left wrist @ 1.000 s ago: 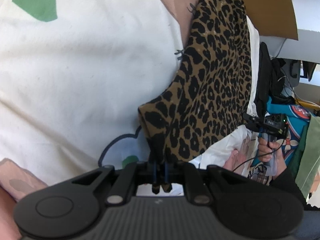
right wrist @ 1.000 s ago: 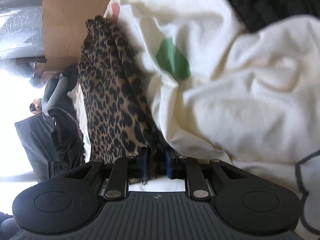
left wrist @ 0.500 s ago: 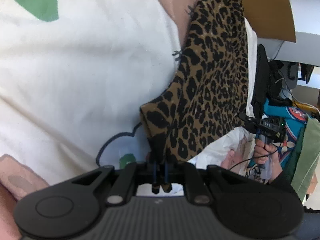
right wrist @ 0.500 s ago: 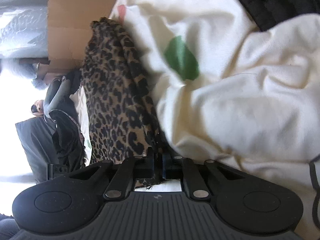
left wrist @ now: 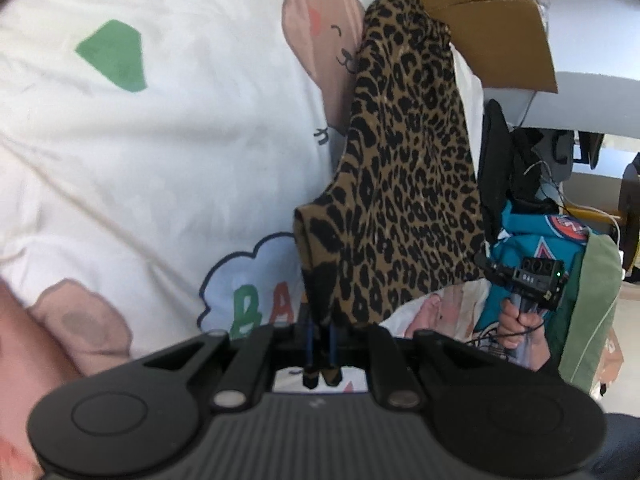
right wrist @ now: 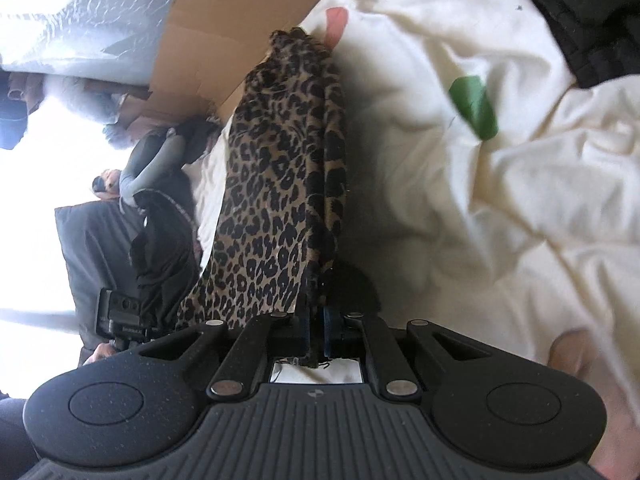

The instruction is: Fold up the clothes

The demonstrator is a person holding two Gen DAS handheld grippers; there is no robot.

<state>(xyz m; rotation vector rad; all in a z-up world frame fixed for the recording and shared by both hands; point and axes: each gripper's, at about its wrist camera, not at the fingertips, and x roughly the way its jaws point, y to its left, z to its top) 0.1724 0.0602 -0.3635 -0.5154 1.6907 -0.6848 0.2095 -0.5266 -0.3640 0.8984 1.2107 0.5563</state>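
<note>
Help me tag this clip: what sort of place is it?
Probably a bedroom used for recording: a cartoon-print duvet spread out like bedding, cardboard boxes behind it, and spare clothes piled alongside.

Two wrist fisheyes, each looking forward along its own claw, close over the bedding.

Both sit very near the leopard-print garment (left wrist: pixel 404 184), which runs toward 12 o'clock in each view (right wrist: pixel 280 184); they share it, the white printed cover (left wrist: pixel 160 140) and the cardboard box (right wrist: pixel 240 20).
</note>
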